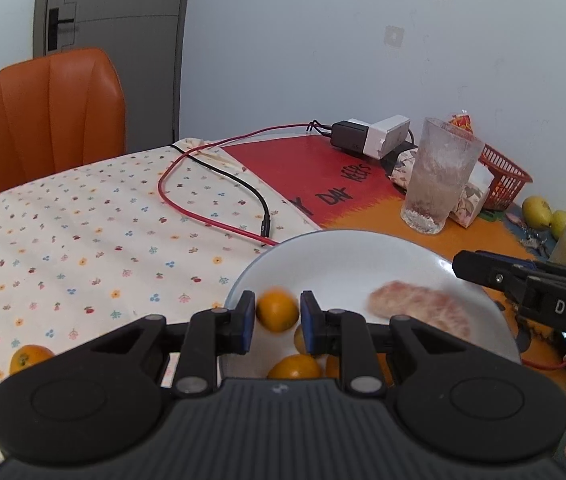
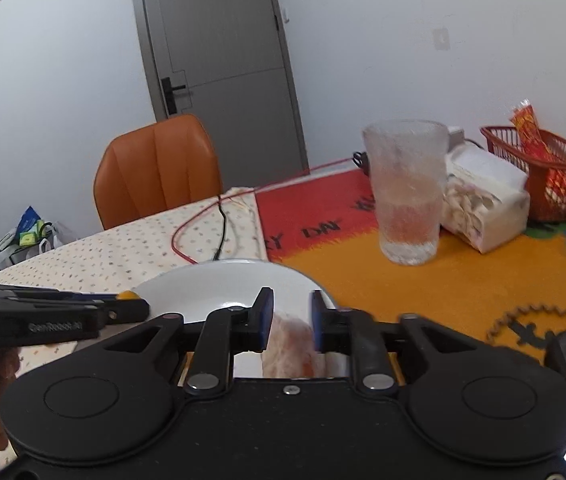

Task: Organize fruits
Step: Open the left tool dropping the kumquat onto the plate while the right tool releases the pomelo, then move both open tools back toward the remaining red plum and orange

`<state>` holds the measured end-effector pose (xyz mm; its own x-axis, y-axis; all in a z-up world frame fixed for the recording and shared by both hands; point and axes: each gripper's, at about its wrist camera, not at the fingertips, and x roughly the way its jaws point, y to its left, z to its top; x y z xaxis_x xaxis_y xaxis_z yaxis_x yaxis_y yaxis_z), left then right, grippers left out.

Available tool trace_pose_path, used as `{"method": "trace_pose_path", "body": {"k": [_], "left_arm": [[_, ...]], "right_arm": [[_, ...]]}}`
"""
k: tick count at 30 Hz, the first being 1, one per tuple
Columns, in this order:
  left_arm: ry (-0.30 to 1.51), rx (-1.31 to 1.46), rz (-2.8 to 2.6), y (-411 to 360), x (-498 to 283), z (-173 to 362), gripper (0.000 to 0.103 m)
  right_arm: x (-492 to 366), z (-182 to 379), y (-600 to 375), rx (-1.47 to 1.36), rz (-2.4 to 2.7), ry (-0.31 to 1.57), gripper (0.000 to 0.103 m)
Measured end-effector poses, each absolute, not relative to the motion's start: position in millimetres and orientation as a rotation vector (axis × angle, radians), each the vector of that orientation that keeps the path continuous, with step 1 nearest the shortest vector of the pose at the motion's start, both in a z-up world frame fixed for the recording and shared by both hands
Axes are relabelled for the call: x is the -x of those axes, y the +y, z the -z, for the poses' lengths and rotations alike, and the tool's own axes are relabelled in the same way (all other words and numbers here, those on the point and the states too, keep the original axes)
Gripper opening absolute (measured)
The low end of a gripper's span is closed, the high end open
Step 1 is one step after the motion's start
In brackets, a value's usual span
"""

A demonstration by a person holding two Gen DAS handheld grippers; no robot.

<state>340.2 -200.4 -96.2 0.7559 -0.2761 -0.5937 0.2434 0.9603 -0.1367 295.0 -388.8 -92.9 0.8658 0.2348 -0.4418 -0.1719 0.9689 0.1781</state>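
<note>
Fruits lie mostly on the white plate [image 1: 347,256] at the lower centre of the left wrist view. Your left gripper [image 1: 277,314] has its jaws spread around a small orange [image 1: 277,309] over the plate's near side, with a sliver of gap on either side as far as the blur lets you judge, so it is not pinching. More oranges [image 1: 295,366] sit below it, partly hidden.

A peeled pink citrus segment [image 1: 419,306] lies at the plate's right. In the right wrist view, your right gripper [image 2: 291,320] stands open around that segment [image 2: 289,340]; whether the pads touch it, you cannot tell.

1 more orange [image 1: 27,356] rests on the flowered cloth [image 1: 83,240] at the lower left.

The orange looks firm, round and light, likely to roll: close across its widest middle. The segment looks soft, wet and easily crushed: take it across the thick middle, gently.
</note>
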Motion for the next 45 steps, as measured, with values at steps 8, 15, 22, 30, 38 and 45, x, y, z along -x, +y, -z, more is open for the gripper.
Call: {"method": "trace_pose_path", "body": {"k": [8,15,22,30,38,45], "left_arm": [[0.651,0.06,0.288,-196,-331,87,0.028],[0.636,0.057,0.278,-183,-313,80,0.043],[0.624,0.087,0.24,-158,-294,71,0.049],[0.639,0.116,0.177,-124,-276,64,0.052],[0.607,0.133,0.129,-97,-254,55,0.088],[0.588,0.125,0.113,-78,-237,50,0.097]], "right_arm": [[-286,86,-392,-0.209,-0.217,0.469,0.029],[-273,88,-381,-0.249,-0.234,0.479,0.039],[-262,91,-368,-0.289,-0.244,0.489,0.046],[-246,87,-347,-0.29,-0.258,0.469,0.066],[-234,82,-329,-0.284,-0.242,0.467,0.091],[-226,76,-317,-0.285,-0.24,0.455,0.103]]}}
